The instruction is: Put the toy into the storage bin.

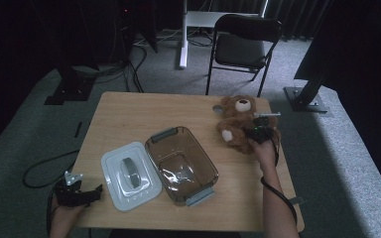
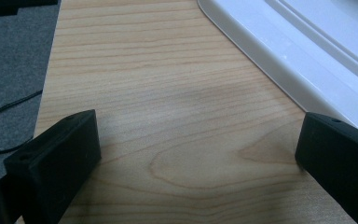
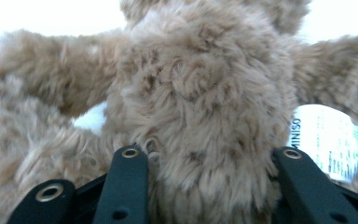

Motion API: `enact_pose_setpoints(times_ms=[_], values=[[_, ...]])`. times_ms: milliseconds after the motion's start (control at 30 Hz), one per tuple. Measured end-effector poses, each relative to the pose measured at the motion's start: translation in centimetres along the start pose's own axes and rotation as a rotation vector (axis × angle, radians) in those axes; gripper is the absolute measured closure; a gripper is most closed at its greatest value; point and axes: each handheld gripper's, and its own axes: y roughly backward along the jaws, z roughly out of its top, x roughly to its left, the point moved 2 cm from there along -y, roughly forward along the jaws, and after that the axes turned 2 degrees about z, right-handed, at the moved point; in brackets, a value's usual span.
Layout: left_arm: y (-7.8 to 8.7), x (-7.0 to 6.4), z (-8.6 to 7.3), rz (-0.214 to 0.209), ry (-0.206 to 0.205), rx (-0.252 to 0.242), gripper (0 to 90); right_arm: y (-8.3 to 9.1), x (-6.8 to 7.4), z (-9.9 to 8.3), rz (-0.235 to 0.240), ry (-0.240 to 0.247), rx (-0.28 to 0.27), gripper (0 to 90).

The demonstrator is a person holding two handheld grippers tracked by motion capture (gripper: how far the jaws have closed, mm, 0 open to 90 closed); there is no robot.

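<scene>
Meanwhile, at right of frame, the right gripper (image 1: 261, 133) presses its black jaws around a tuft of the shaggy brown teddy bear (image 1: 238, 124) on the grained wooden table (image 1: 129, 111); lower left, the left gripper (image 1: 82, 194) rests wide open, empty, beside the glossy white lid (image 1: 129, 176).

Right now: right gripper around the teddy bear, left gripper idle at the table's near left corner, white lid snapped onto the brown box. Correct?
One error: the lid is off, lying flat on the table beside the open, empty box, as the high view shows. The right gripper on the teddy bear and the left gripper are as you say.
</scene>
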Motion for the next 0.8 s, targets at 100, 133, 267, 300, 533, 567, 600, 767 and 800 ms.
enact_pose_setpoints(times_ms=[100,133,267,300,533,567,600,767,800], values=[[0.0,0.0,0.0,-0.001,-0.001,0.000,0.6,0.7,0.3,0.0,0.017,-0.008,-0.022,64.5],[0.0,0.0,0.0,-0.001,-0.001,0.000,0.6,0.9,0.4,0.0,0.017,-0.013,-0.026,64.5],[0.0,0.0,0.0,-0.003,-0.002,0.000,0.6,2.1,0.9,-0.2,0.033,-0.026,-0.063,64.5],[0.0,0.0,0.0,-0.003,-0.003,0.000,0.6,2.6,1.0,-0.2,0.039,-0.037,-0.070,64.5],[0.0,0.0,0.0,-0.004,-0.003,0.000,0.6,6.9,2.8,0.0,0.073,-0.011,-0.146,64.5],[0.0,0.0,0.0,-0.004,-0.003,-0.001,0.6,7.6,3.3,0.1,0.080,0.000,-0.158,64.4],[0.0,0.0,0.0,-0.004,-0.003,0.000,0.6,8.4,3.7,0.3,0.093,0.004,-0.171,64.4],[0.0,0.0,0.0,-0.003,-0.003,0.000,0.6,12.0,6.1,1.0,0.208,0.039,-0.234,64.3],[0.0,0.0,0.0,-0.003,-0.003,-0.001,0.6,12.7,6.8,1.2,0.222,0.054,-0.249,64.4]])
